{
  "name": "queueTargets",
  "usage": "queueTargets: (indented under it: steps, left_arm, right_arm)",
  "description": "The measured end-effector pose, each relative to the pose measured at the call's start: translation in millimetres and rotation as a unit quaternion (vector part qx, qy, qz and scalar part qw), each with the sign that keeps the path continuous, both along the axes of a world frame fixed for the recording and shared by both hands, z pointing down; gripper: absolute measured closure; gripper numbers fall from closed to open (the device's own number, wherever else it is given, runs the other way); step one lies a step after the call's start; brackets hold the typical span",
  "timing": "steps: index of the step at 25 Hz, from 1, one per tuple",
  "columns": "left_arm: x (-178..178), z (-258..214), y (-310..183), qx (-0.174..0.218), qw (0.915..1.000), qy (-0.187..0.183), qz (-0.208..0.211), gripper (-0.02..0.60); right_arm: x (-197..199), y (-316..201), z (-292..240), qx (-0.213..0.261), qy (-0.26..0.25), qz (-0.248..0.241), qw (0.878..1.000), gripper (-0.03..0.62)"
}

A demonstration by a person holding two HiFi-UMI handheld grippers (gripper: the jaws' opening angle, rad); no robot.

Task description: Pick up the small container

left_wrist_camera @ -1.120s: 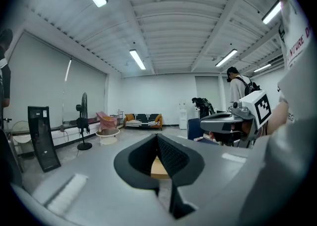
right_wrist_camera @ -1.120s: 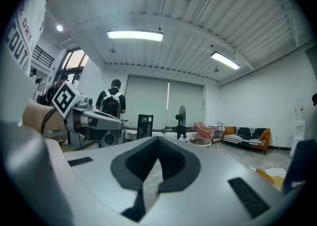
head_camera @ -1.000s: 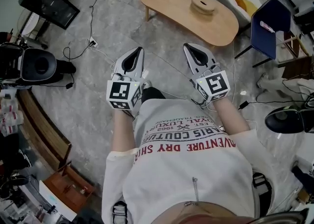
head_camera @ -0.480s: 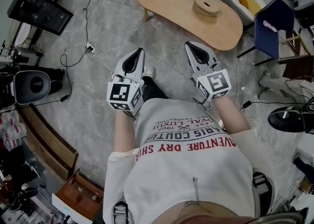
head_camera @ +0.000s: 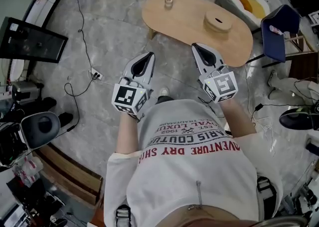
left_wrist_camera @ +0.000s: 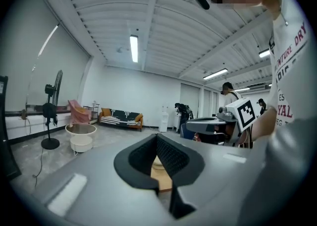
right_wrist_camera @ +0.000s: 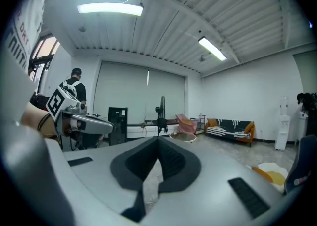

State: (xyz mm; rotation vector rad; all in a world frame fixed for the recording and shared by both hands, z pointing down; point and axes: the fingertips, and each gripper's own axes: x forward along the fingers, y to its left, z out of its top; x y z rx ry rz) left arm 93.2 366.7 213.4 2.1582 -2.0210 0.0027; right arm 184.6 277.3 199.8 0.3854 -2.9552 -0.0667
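Left gripper (head_camera: 148, 56) and right gripper (head_camera: 196, 47) are held clenched, empty, just short of the wooden table (head_camera: 189, 24); the small container (head_camera: 168, 2) is seen on its far end.

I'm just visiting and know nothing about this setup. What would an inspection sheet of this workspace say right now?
Surface: oval wooden table, low, ahead of the person.
Job's things: small container stands on the table's left part, untouched.
Clutter: round wooden piece on the table's right part.
Tools: left tool and right tool both shut, nothing between the jaws, held in front of the person.
Cables: floor cables trail over the stone floor at left.
Surroundings: blue chair at right, monitor at left.
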Motion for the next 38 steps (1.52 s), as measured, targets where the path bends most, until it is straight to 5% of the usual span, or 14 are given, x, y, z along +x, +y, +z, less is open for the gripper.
queueTargets:
  steps: [9,20,25,30,38]
  left_arm:
    - [-68.6,26.5,-87.0,-0.013,0.9952,0.029,0.093,0.571]
    - [-153.4,68.7,-258.0,-0.062,0.9930,0.020,0.098,0.571]
    - [-164.1,96.1,-329.8,-0.082,0.9909,0.009,0.107,0.572]
    - [-186.6,121.9,-372.0,-0.108,0.9833,-0.003,0.147,0.571]
    - [-234.2,213.1,-433.2,-0.153,0.9641,0.033,0.214,0.572]
  right_arm:
    - [-83.1,-72.6,15.4,-0.005,0.018,0.029,0.999,0.608]
    - [-156.9,-241.7,61.9,-0.049,0.027,0.062,0.996,0.608]
    - [-163.6,-315.1,90.1,-0.069,0.039,0.073,0.994,0.608]
    - [-193.1,-352.2,114.5,-0.097,0.052,0.099,0.989,0.608]
    - [-225.4,-404.9,193.4,-0.133,0.073,0.189,0.970,0.608]
